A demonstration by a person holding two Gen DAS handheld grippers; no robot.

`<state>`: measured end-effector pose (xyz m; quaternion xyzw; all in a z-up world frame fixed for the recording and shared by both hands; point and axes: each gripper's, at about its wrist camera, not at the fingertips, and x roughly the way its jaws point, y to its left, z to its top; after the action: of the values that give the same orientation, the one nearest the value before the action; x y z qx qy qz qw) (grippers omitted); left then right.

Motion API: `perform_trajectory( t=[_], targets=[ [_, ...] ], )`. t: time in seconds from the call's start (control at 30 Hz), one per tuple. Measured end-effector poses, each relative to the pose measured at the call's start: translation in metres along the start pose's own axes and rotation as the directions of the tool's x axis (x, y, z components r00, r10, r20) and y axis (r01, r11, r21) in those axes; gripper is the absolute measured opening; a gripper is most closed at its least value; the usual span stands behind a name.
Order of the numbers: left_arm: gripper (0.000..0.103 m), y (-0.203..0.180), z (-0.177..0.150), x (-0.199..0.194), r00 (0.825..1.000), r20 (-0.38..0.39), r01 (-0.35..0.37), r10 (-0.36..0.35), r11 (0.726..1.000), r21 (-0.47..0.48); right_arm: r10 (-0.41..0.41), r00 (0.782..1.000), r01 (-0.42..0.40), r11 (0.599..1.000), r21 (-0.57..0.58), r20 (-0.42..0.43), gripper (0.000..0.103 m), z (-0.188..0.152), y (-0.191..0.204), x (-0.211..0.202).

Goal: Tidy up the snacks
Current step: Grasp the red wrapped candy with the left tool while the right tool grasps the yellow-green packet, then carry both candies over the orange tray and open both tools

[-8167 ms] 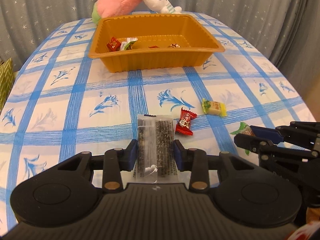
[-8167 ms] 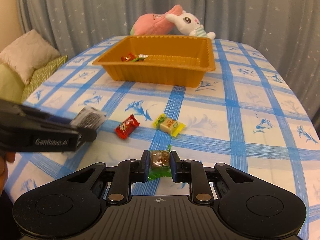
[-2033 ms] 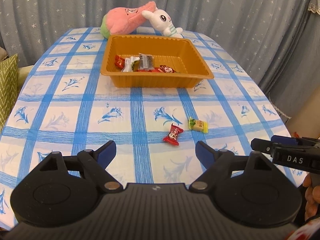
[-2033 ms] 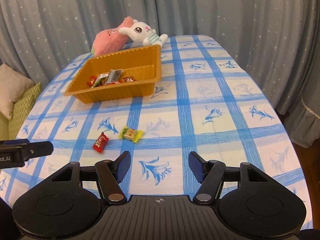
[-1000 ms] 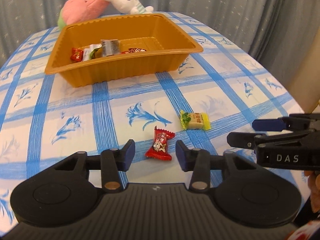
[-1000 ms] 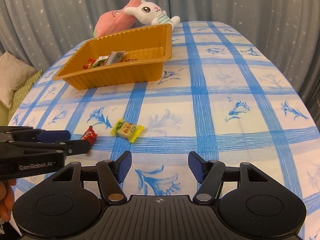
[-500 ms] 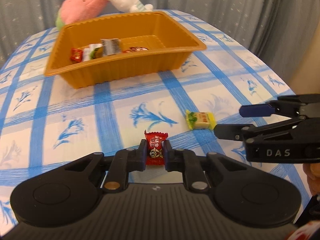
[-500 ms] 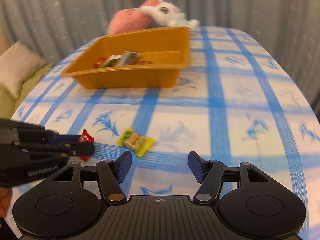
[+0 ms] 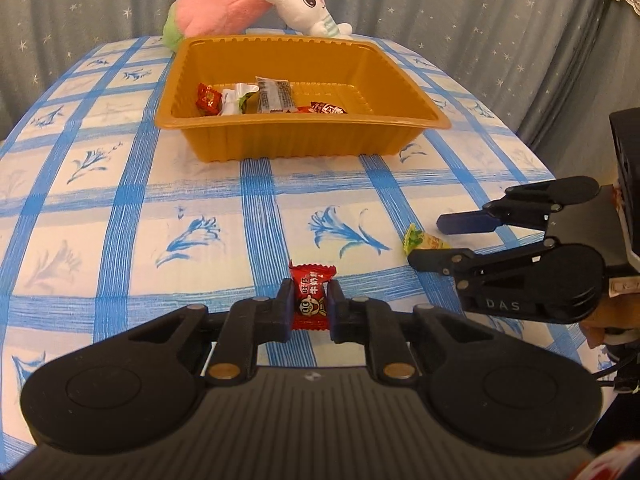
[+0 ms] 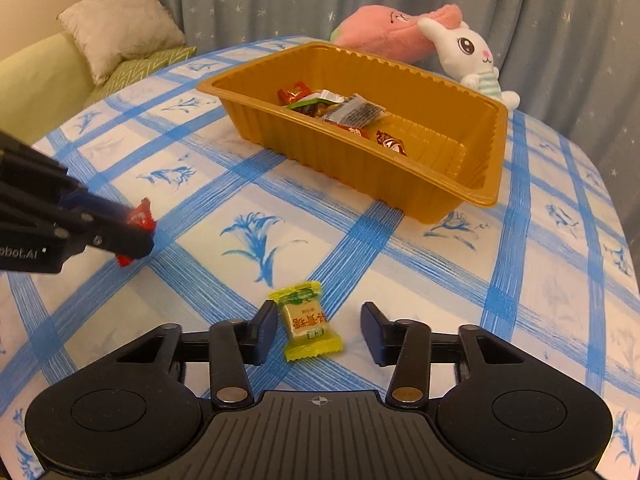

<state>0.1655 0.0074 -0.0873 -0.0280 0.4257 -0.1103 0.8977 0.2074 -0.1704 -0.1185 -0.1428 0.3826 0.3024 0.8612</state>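
On the blue-checked tablecloth (image 9: 120, 200) we are in the pick-up step for the last two loose sweets, with the orange tray (image 9: 304, 140) farther back already holding several wrapped snacks. Both sweets lie well short of the tray, so the next move, as we judge it, calls for lifting each one clear and carrying it over the near wall before letting go. Our right gripper (image 10: 319, 330) is partly spread; its jaws have just been closing around the yellow candy (image 10: 307, 322), which lies on the cloth between them, near the left finger, and we see no pad pressing on it yet. Our left gripper (image 9: 308, 310) is pressed together on the red candy (image 9: 311, 300), pinching the wrapper at its middle with the crimped top edge standing above the fingers.
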Motion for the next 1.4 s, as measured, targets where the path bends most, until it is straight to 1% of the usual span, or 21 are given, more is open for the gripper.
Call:
perform_trajectory(
  t=[0.03, 0.07, 0.1, 0.17, 0.23, 0.37, 0.5, 0.63, 0.8, 1.13, 1.4],
  targets=[
    [0.014, 0.0, -0.001, 0.0, 1.0, -0.001, 0.001, -0.001, 1.0, -0.002, 0.006, 1.0, -0.006, 1.0, 0.006, -0.001, 0.037, 0.0, 0.0, 0.0],
    [0.014, 0.0, -0.001, 0.0, 1.0, -0.003, 0.002, -0.002, 1.0, -0.005, 0.016, 1.0, -0.016, 1.0, 0.014, -0.001, 0.028, 0.0, 0.001, 0.0],
    [0.014, -0.001, -0.002, -0.001, 1.0, -0.004, 0.002, -0.002, 1.0, -0.006, 0.026, 1.0, -0.026, 0.999, 0.026, -0.003, 0.023, 0.0, 0.003, -0.001],
    [0.014, -0.002, -0.002, -0.003, 1.0, -0.004, -0.006, 0.006, 1.0, -0.006, 0.001, 1.0, -0.001, 0.999, 0.04, -0.007, 0.021, 0.0, 0.008, -0.004],
    [0.014, -0.003, -0.004, -0.007, 1.0, -0.003, -0.009, 0.009, 1.0, -0.011, -0.021, 1.0, 0.02, 0.997, 0.07, 0.003, 0.021, -0.002, 0.013, -0.01],
    [0.014, -0.006, -0.006, -0.015, 1.0, -0.004, -0.015, 0.015, 1.0, -0.014, -0.031, 0.999, 0.026, 0.985, 0.17, 0.024, 0.021, -0.008, 0.019, -0.027],
    [0.014, -0.01, -0.007, -0.026, 1.0, 0.002, -0.019, 0.019, 1.0, -0.024, -0.052, 0.998, 0.043, 0.966, 0.256, 0.029, 0.021, -0.013, 0.026, -0.047],
    [0.014, -0.013, -0.009, -0.036, 1.0, 0.005, -0.019, 0.019, 0.999, -0.027, -0.056, 0.998, 0.041, 0.943, 0.33, 0.036, 0.021, -0.015, 0.031, -0.064],
    [0.014, -0.016, -0.01, -0.048, 1.0, 0.018, -0.022, 0.022, 0.999, -0.03, -0.066, 0.997, 0.048, 0.939, 0.34, 0.041, 0.021, -0.016, 0.037, -0.081],
    [0.014, -0.02, -0.01, -0.065, 0.999, 0.032, -0.027, 0.028, 0.999, -0.029, -0.086, 0.995, 0.064, 0.939, 0.338, 0.053, 0.021, -0.016, 0.045, -0.1],
    [0.014, -0.019, -0.004, -0.07, 0.999, 0.037, -0.028, 0.03, 0.999, -0.029, -0.122, 0.992, 0.108, 0.925, 0.363, 0.015, 0.021, -0.01, 0.042, -0.107]
  ],
)
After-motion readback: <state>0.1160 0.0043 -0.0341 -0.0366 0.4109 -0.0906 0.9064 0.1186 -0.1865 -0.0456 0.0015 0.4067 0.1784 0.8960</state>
